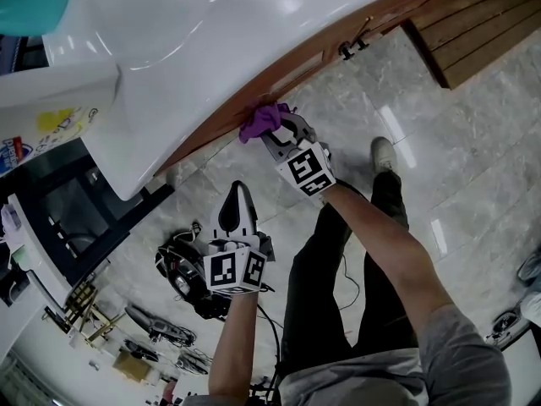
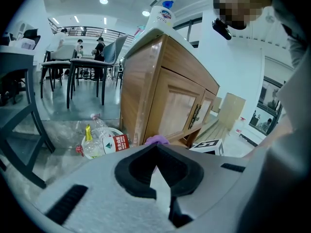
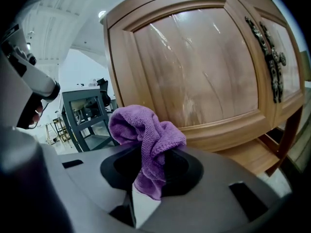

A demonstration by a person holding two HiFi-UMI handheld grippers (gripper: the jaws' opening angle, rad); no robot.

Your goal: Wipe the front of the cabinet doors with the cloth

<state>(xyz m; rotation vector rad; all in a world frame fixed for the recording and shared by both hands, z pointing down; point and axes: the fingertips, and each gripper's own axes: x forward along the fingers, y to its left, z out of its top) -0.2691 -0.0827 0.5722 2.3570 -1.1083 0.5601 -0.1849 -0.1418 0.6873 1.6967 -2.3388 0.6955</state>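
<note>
One cloth (image 3: pixel 146 130), pinched in right tongs (image 3: pixel 146 171) — at cabinet door (image 3: pixel 194 67)

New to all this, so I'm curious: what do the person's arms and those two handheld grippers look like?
Both the left gripper and right gripper are grey with black jaw padding, each carrying a cube of black-and-white square markers. The person wears a grey short-sleeved shirt and dark trousers.

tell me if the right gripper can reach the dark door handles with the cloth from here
Probably yes. The right gripper, shut on the purple cloth, sits by the door panel, and nothing stands between it and the handles.
</note>
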